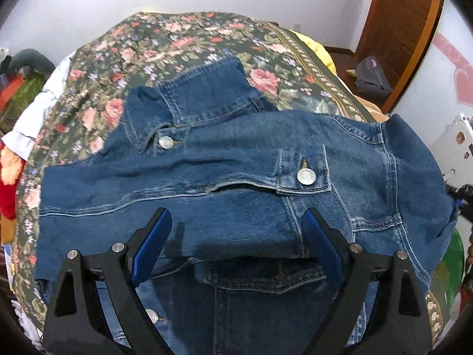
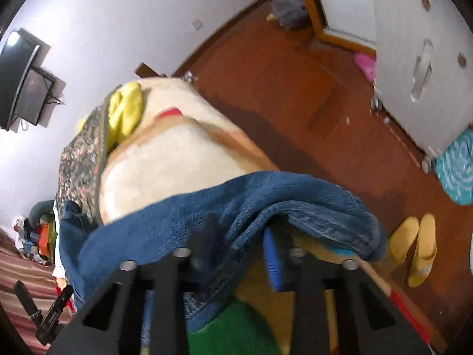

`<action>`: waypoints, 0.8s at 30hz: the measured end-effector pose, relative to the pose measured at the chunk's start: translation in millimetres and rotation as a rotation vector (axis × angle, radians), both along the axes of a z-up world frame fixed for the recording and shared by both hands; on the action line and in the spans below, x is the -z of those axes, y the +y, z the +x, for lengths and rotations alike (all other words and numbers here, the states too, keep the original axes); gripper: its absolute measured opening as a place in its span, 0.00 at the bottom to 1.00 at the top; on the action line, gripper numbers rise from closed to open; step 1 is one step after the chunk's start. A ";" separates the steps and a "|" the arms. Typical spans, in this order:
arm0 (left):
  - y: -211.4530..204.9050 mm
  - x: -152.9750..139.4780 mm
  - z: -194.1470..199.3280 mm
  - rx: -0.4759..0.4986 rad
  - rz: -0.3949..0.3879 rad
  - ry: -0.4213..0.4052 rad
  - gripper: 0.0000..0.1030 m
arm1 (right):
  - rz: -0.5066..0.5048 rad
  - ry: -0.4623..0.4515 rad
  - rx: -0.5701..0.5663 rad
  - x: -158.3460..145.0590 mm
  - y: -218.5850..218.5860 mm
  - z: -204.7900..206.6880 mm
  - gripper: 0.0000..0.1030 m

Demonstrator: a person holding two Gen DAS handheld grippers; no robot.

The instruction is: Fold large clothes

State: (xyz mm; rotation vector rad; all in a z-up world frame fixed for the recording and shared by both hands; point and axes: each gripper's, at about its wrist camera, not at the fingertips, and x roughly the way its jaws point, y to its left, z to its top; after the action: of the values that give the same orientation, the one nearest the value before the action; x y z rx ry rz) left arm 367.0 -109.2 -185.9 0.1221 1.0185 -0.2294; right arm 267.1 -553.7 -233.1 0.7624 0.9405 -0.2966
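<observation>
A blue denim jacket [image 1: 236, 159] lies front up on the floral bedspread [image 1: 177, 41], collar toward the far side, one sleeve folded across the chest. My left gripper [image 1: 236, 222] is open just above the jacket's lower chest, holding nothing. In the right wrist view, my right gripper [image 2: 236, 236] is at the jacket's edge [image 2: 266, 195] by the side of the bed. Denim drapes over and between its fingers and hides the tips. The blue pad [image 2: 273, 263] shows under the cloth. I cannot tell whether the jaws are shut on the fabric.
A cream blanket [image 2: 177, 162] and yellow cloth [image 2: 127, 109] hang over the bed's side. Yellow slippers [image 2: 414, 248] lie on the wooden floor. A grey bag [image 2: 286, 9] sits by the door. Piled clothes [image 1: 11, 177] lie left of the bed.
</observation>
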 end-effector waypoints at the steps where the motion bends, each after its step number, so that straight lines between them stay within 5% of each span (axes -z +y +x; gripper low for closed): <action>1: 2.2 -3.3 -1.3 0.000 0.000 -0.010 0.88 | -0.027 -0.030 -0.009 -12.1 3.9 3.4 0.17; 10: 41.6 -44.6 -20.1 -0.054 -0.068 -0.119 0.88 | -0.177 -0.390 -0.177 -155.4 76.0 34.5 0.12; 15: 71.5 -61.1 -32.6 -0.092 -0.099 -0.163 0.88 | -0.121 -0.572 -0.307 -221.8 148.1 55.6 0.12; 19: 101.0 -74.1 -47.4 -0.138 -0.122 -0.209 0.88 | -0.077 -0.649 -0.434 -250.5 229.8 83.6 0.12; 24: 144.0 -87.2 -72.2 -0.197 -0.129 -0.261 0.88 | -0.050 -0.582 -0.624 -232.9 339.7 120.8 0.12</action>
State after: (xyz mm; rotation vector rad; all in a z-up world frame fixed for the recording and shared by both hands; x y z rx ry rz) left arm 294.8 34.8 -98.7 -0.0646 0.7477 -0.0950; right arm 387.9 -214.0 -0.3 0.4347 0.5688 0.4308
